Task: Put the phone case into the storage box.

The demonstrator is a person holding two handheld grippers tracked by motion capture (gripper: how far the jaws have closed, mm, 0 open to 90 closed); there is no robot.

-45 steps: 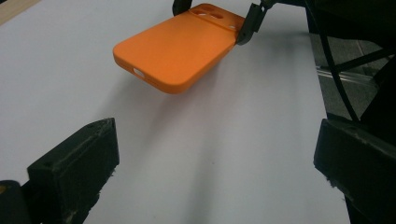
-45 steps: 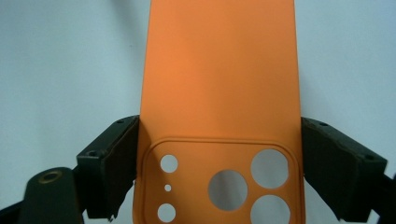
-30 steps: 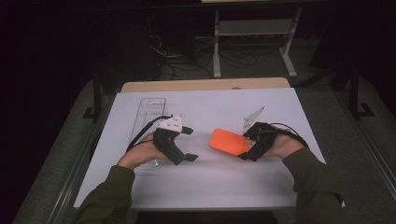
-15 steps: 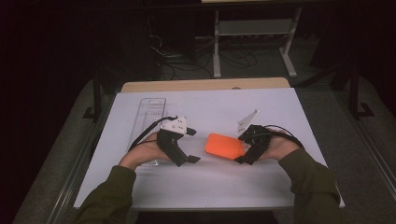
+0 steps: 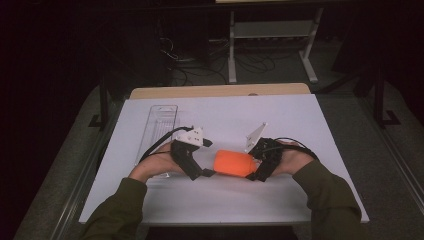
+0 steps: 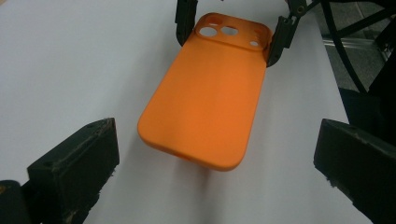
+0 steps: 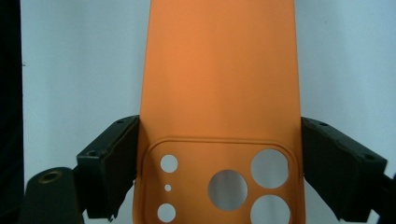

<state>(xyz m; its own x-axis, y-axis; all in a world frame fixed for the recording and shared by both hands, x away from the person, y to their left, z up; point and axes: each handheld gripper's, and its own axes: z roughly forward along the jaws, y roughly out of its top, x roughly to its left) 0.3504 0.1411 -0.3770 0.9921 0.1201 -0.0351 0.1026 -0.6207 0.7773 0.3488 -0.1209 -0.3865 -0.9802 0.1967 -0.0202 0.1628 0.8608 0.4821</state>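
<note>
1. Orange silicone-looking phone case (image 5: 234, 163) is being held just above the white bench (image 5: 320, 130), between the two hands.
2. Its camera-cutout end is being clamped across the width by the right hand-held gripper (image 5: 254, 169), jaws spread wide on the case's side edges.
3. The left hand-held gripper (image 6: 219, 154) is being held open around the free end, pads not touching.
4. The case is being judged light, thin and flexible; the firmer side rims are being judged the best hold.

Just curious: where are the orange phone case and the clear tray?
orange phone case (image 6: 205, 102), left gripper view, middle of its back.
clear tray (image 5: 161, 122), high view, its bare floor.
</note>
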